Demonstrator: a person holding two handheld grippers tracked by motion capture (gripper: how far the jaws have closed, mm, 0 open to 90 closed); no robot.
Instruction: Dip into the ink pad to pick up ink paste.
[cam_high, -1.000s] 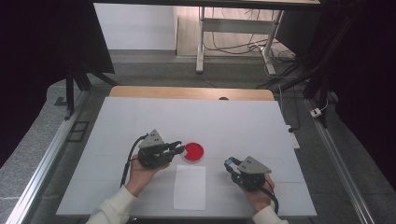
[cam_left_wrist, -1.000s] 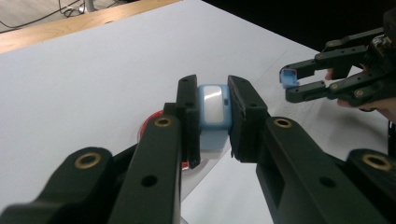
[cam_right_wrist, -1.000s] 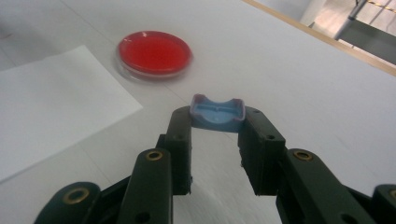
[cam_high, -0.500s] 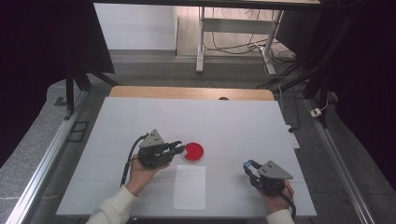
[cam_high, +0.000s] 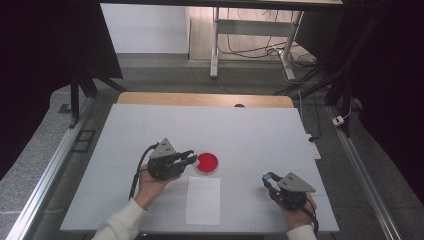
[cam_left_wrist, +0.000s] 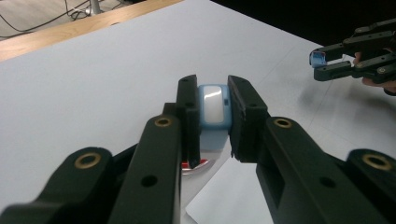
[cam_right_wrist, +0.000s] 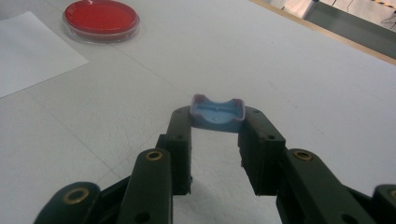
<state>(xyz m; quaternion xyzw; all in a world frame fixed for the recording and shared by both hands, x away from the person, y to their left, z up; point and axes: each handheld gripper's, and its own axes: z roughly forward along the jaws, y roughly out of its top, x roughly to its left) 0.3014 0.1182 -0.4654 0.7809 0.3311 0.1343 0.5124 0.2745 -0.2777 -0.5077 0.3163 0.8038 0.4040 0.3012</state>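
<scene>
Left claw view: left claw (cam_left_wrist: 214, 116) clamps a blue-and-white plastic body (cam_left_wrist: 213, 106); right claw (cam_right_wrist: 215, 125) pinches a small blue plastic cap (cam_right_wrist: 217, 113) by its ends, which could slip near the tabletop's (cam_high: 250, 135) front edge.

A white counter (cam_high: 240, 130) is being shown from above, with a strip of bare wood (cam_high: 205, 99) being left exposed along its far edge. A red petri dish (cam_high: 207, 163) is being carried near the middle of the counter, and a white sheet of paper (cam_high: 203, 200) is lying flat just beside it on the near side, apart from the dish. Beyond the counter, the metal legs of a frame (cam_high: 215, 45) are being seen on the floor, with loose cables (cam_high: 250, 47) trailing among them. A white power strip (cam_high: 314, 148) is lying by the counter's right edge.
</scene>
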